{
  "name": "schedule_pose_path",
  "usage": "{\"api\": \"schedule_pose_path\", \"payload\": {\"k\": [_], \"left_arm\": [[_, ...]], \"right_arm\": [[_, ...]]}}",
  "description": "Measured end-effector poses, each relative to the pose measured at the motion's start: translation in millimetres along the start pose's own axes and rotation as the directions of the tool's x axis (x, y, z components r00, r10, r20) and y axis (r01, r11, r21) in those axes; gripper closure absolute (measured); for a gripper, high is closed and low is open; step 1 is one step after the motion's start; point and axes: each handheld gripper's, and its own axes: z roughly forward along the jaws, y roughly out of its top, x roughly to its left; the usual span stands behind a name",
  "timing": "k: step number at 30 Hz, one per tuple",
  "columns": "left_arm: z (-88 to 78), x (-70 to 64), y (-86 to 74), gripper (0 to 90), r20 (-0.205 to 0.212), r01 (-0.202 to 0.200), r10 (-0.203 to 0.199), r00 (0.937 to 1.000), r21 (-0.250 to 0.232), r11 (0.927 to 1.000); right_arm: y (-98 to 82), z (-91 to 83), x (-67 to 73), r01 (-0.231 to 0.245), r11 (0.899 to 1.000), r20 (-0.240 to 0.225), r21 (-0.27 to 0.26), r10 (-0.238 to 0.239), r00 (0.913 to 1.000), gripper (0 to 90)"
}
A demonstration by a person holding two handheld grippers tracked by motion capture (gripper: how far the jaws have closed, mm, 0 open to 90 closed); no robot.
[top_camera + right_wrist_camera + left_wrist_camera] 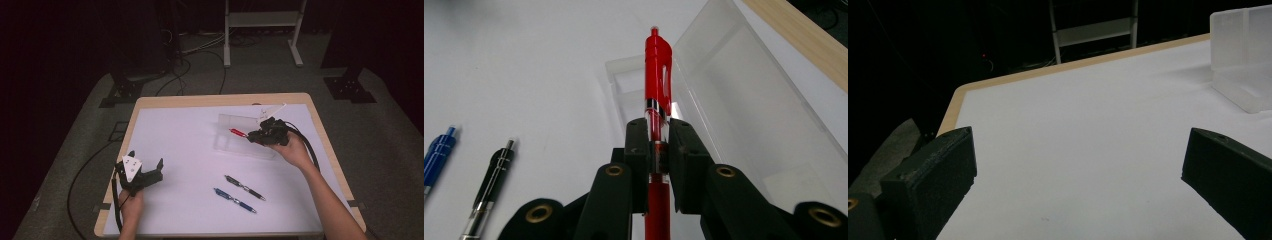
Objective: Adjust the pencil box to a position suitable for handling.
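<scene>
Right gripper (658,137) has its fingers clamped on the red pen (657,65), long axis running straight out from the fingers, tip over the clear box (744,100). Left gripper (1078,175) is wide open, holding nothing, well apart from the box above the tabletop (1088,130).

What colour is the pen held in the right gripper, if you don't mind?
Red pen, clearest in the right gripper view.

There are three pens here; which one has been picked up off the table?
The red pen: the right gripper clamps it over the clear box, while the blue pen and black pen lie on the table.
</scene>
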Motion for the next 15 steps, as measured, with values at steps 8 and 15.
{"api": "schedule_pose_path", "payload": {"k": [8, 15], "left_arm": [[0.3, -0.6, 0.2, 0.4, -0.001, -0.004, 0.004, 1.0000, -0.002, 1.0000], [-0.1, -0.9, 0.2, 0.4, 0.001, -0.003, 0.003, 1.0000, -0.003, 1.0000]], "right_arm": [[-2.6, 8.1, -6.2, 0.011, 1.000, -0.005, 0.002, -0.011, 0.9999, 78.8], [-5.9, 14.3, -13.3, 0.045, 0.999, 0.012, 0.004, -0.045, 0.9989, 78.8]]}}
